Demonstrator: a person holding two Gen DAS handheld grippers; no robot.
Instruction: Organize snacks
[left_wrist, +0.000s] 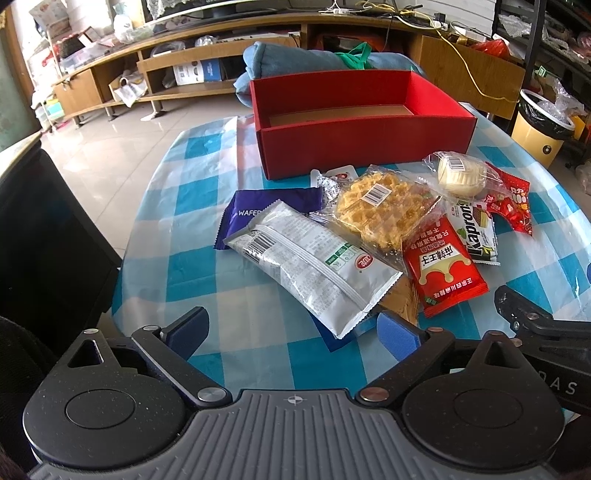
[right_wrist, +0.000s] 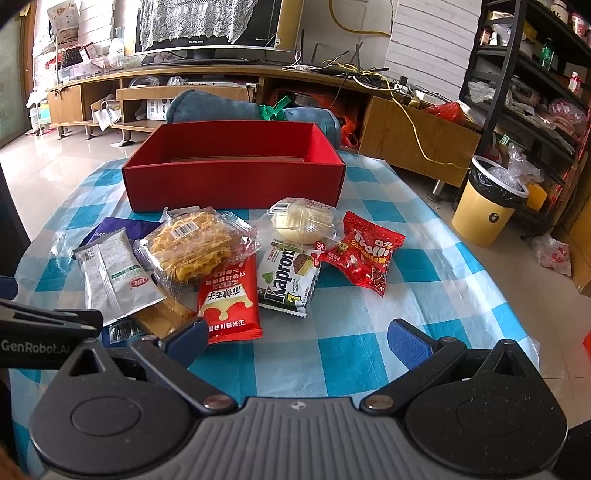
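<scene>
An open red box (left_wrist: 354, 147) (right_wrist: 232, 184) stands at the far side of the checked table, nothing visible inside it. In front of it lies a heap of snacks: a silver packet (left_wrist: 314, 266) (right_wrist: 114, 273), a purple wafer pack (left_wrist: 258, 210), a waffle in clear wrap (left_wrist: 376, 210) (right_wrist: 195, 243), a red sachet (left_wrist: 443, 269) (right_wrist: 229, 299), a Kaprons wafer (left_wrist: 476, 232) (right_wrist: 291, 280), a pale round cake (left_wrist: 461, 173) (right_wrist: 303, 221) and a red candy bag (left_wrist: 511, 203) (right_wrist: 364, 254). My left gripper (left_wrist: 293, 328) is open just short of the silver packet. My right gripper (right_wrist: 295, 338) is open near the red sachet, holding nothing.
The blue-and-white checked tablecloth (right_wrist: 369, 350) covers a table whose edges fall away left and right. A blue cushion (left_wrist: 295, 59) lies behind the box. A yellow bin (right_wrist: 487, 199) stands on the floor to the right, a low TV shelf (right_wrist: 110, 85) at the back.
</scene>
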